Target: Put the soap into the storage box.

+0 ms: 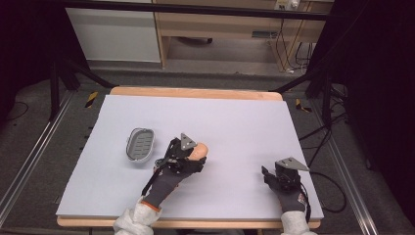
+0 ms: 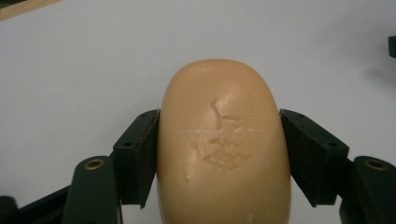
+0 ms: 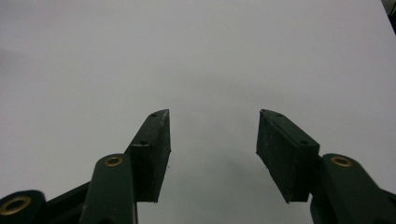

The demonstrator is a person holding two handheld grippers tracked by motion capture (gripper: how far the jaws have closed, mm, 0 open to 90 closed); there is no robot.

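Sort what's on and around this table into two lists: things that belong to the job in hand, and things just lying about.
In the job:
- bar of soap, clamped in the left hand-held gripper
- soap dish, empty, left of the soap

Lying about:
- right hand-held gripper, open, holding nothing
- wooden furniture beyond the table
- cables on the floor at right

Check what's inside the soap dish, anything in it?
The soap dish shows a bare ribbed grey floor inside a pale rim in the high view; nothing lies in it. The soap bar is clamped in the left claw. What is beneath the dish is hidden.
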